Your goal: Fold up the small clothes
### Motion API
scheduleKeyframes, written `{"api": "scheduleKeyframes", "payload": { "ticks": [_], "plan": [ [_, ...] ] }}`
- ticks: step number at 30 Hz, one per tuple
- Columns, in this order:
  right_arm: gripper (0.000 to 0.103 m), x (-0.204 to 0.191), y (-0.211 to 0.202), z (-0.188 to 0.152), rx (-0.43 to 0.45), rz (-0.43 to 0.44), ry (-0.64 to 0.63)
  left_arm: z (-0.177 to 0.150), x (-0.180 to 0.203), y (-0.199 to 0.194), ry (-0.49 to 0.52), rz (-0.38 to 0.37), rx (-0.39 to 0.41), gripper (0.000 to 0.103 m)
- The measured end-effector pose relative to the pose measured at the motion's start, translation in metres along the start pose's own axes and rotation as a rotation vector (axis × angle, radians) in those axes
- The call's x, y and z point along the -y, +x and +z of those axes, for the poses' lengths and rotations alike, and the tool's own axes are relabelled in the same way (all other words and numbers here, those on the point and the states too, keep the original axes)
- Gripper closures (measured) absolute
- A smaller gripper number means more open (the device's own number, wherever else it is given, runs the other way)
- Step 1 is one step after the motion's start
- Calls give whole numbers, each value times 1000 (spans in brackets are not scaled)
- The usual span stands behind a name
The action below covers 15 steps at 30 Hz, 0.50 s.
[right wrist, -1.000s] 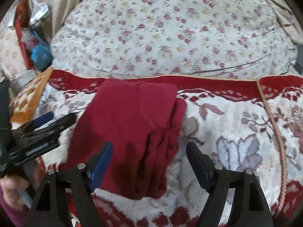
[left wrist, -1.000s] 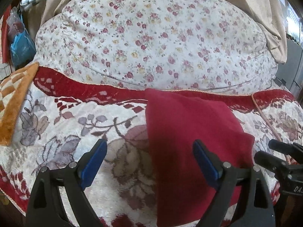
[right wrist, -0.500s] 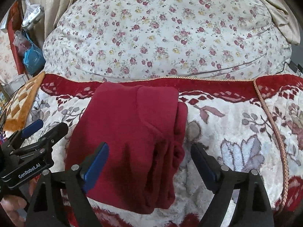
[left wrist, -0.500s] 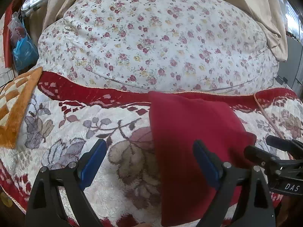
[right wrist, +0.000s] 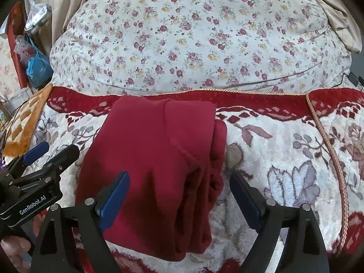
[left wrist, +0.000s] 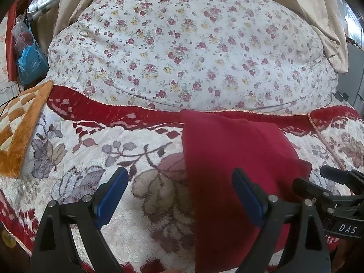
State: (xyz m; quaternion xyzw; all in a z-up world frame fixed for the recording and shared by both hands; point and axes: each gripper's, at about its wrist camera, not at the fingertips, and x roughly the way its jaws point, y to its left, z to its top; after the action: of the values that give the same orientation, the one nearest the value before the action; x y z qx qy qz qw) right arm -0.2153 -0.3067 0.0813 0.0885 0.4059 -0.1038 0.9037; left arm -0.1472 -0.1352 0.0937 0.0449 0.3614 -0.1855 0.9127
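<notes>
**Folded red garment lies lengthwise on the blanket**

While both grippers hover with jaws spread wide and nothing pinched, the red garment (right wrist: 154, 159) rests folded on the plush floral blanket (right wrist: 284, 159). Its long axis runs from the near edge toward the flowered quilt (right wrist: 193, 34), far end touching the blanket's red border. Stacked fold edges face right. The right gripper (right wrist: 179, 195) hangs above its near right part; the left gripper (left wrist: 179, 193) straddles its left edge.

Floral plush blanket (right wrist: 284, 150): folded red garment (right wrist: 154, 159), orange mat (left wrist: 20, 125).
</notes>
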Motion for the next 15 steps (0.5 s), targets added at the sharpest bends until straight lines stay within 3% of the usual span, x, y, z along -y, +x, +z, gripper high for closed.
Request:
{"api": "scheduleKeyframes", "payload": {
  "ticks": [15],
  "plan": [
    [11,0,7,-1,-15,-12,-14,-1,0,3,-5,4,-2,12]
  ]
}}
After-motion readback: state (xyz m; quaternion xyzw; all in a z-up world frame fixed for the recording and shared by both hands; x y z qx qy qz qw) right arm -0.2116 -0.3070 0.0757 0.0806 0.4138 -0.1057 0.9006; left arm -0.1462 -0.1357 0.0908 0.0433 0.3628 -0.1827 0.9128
